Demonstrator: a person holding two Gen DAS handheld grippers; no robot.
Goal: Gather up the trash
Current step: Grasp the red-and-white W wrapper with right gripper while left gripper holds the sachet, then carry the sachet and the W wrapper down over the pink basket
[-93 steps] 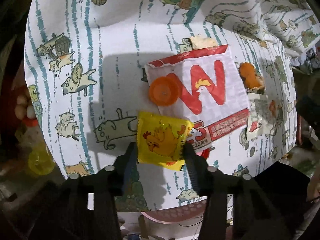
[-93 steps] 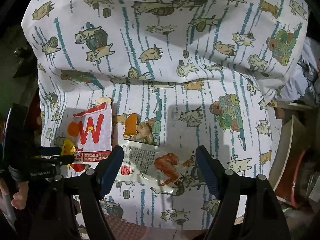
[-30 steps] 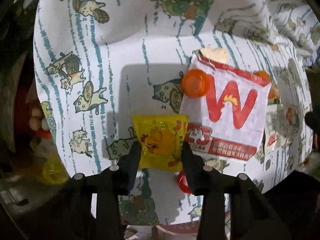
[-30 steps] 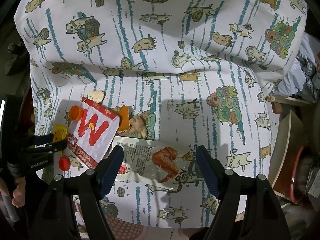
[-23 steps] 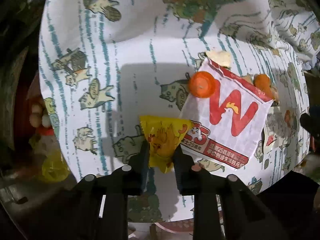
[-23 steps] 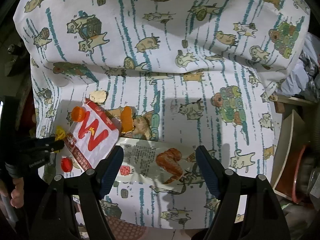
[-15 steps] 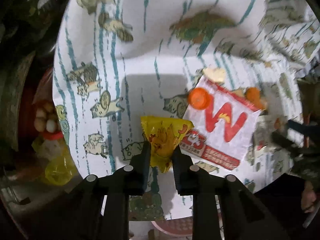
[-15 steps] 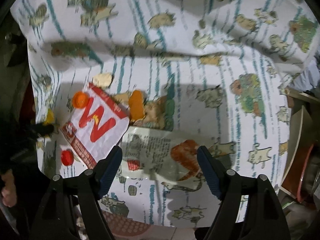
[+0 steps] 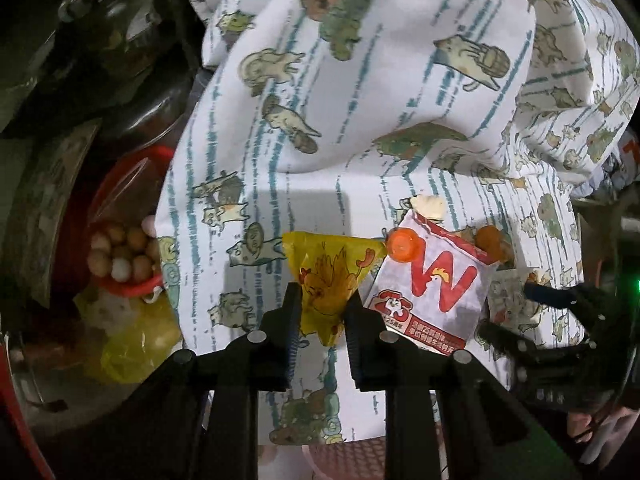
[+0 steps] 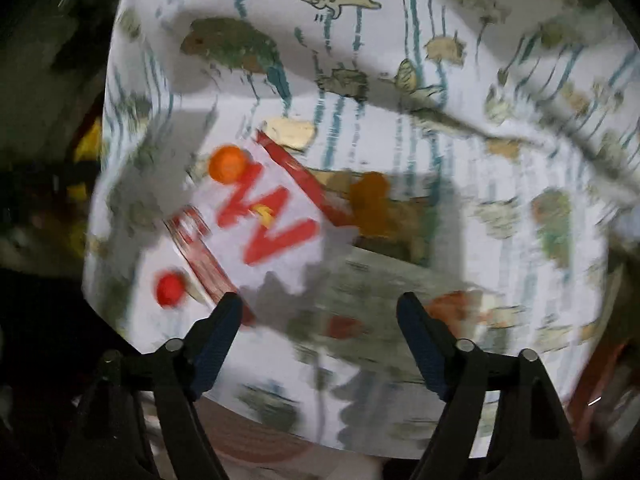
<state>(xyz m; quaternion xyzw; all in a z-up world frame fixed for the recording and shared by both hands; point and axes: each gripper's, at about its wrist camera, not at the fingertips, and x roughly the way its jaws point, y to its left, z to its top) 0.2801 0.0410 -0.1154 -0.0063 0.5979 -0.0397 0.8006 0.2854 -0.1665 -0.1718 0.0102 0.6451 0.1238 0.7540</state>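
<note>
My left gripper (image 9: 320, 304) is shut on a yellow chicken-print packet (image 9: 326, 276) and holds it lifted above the cat-print cloth (image 9: 360, 100). A white wrapper with a red W (image 9: 434, 296) lies to its right, an orange bottle cap (image 9: 403, 245) at its corner. My right gripper (image 10: 320, 312) is open and empty, low over a clear chicken-wing wrapper (image 10: 384, 304); this view is blurred. The W wrapper (image 10: 260, 224), orange cap (image 10: 228, 166) and a red cap (image 10: 170, 288) show at left. The right gripper also shows in the left wrist view (image 9: 532, 312).
Orange food scraps (image 9: 490, 238) and a pale crumb (image 9: 428, 206) lie by the W wrapper. A red bowl of round brown balls (image 9: 120, 260) and a yellow plastic bag (image 9: 132, 344) sit below the cloth's left edge. The cloth bunches up at the back.
My left gripper shut on the yellow packet and lifted it back from the cloth. My right gripper moved down and left toward the wrappers, blurring its view.
</note>
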